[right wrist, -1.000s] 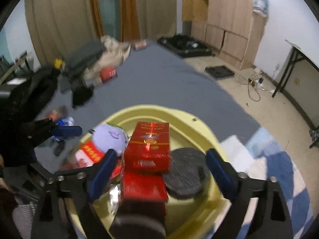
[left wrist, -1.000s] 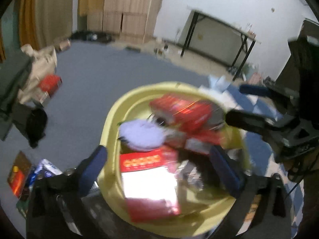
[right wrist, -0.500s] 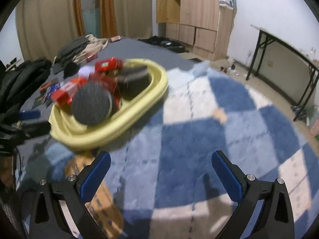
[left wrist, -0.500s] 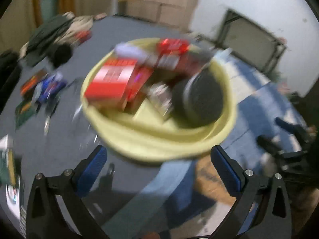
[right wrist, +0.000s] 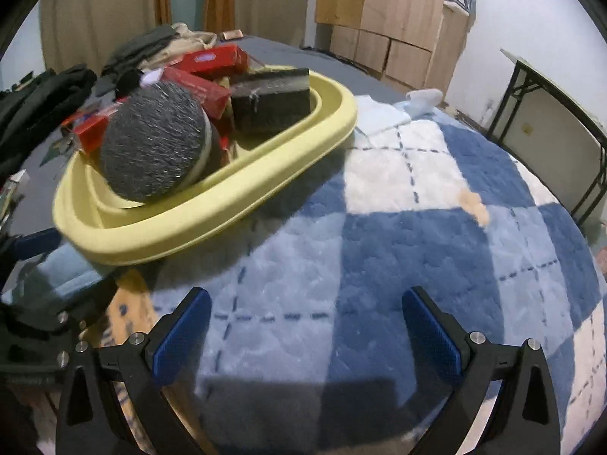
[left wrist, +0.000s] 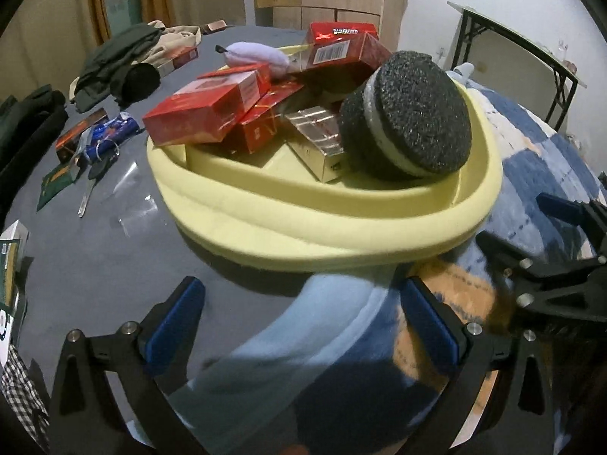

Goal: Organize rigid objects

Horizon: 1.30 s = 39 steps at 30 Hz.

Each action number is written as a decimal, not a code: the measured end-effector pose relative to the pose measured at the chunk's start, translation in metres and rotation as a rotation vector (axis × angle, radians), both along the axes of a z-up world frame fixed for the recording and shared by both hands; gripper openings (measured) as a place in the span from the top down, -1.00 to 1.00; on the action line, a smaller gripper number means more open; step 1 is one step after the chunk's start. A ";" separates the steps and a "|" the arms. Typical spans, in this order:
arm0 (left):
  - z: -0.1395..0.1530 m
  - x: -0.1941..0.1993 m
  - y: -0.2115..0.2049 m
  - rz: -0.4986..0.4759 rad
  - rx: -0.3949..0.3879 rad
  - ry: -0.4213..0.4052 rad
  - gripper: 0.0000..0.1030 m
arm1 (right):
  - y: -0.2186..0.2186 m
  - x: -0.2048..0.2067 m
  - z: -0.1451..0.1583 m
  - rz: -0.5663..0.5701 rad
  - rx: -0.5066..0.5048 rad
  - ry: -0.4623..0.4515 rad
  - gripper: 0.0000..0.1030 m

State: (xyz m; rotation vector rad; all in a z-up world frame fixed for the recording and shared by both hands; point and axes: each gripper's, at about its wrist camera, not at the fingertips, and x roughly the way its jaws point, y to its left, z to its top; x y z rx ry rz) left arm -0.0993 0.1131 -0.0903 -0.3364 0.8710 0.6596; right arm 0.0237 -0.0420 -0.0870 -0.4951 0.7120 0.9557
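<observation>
Only legible print: white capitals on the top face of the glossy red cardboard box [left wrist: 343, 34] at the back of the pile, reading roughly "DIAMOND", seen reversed. A barcode label sits on the face below; digits too small. Other boxes' lettering is too blurred.

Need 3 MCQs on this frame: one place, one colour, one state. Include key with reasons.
1. Where does the round black sponge lie?
A) in the yellow basin
B) on the blue checked blanket
C) in a claw

2. What colour is the basin?
A) green
B) pale yellow
C) white

3. What state are the left claw and the right claw in?
A) both shut
B) one holds a box
C) both open, empty

Key: 1 A, it leans against the basin's inner wall; 2 B, rim is pale yellow; 3 C, blue pads spread apart with nothing between.
</observation>
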 end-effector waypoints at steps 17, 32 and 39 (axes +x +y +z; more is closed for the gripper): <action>-0.003 0.012 0.003 0.042 -0.020 -0.028 -1.00 | 0.009 0.010 -0.004 -0.053 0.000 0.018 -1.00; -0.001 0.012 0.000 0.039 -0.013 -0.013 -1.00 | 0.008 0.009 -0.004 -0.047 0.000 0.012 -0.99; -0.001 0.012 0.000 0.039 -0.013 -0.013 -1.00 | 0.008 0.009 -0.005 -0.047 0.000 0.013 -0.99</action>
